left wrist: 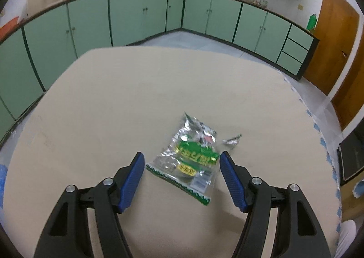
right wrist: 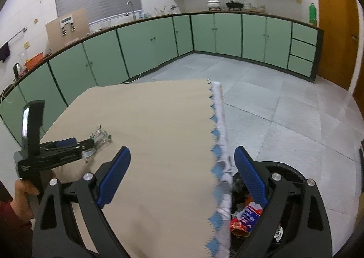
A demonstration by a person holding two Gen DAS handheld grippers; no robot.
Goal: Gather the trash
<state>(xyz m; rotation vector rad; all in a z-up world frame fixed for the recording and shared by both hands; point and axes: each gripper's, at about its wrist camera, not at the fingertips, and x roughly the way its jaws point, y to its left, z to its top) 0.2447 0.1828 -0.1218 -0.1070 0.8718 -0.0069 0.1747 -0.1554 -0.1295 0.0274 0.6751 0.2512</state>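
A crumpled silver and green snack wrapper lies flat on the beige table. My left gripper hovers just over it, open, its blue pads on either side of the wrapper and not pressing it. A small torn foil scrap lies just right of the wrapper. In the right wrist view the left gripper reaches in from the left onto the same wrapper. My right gripper is open and empty above the table's right edge.
A black trash bin stands on the floor by the table's right edge, with several wrappers inside. A white and blue cloth fringe hangs off that edge. Green cabinets line the far walls. A hand holds the left gripper.
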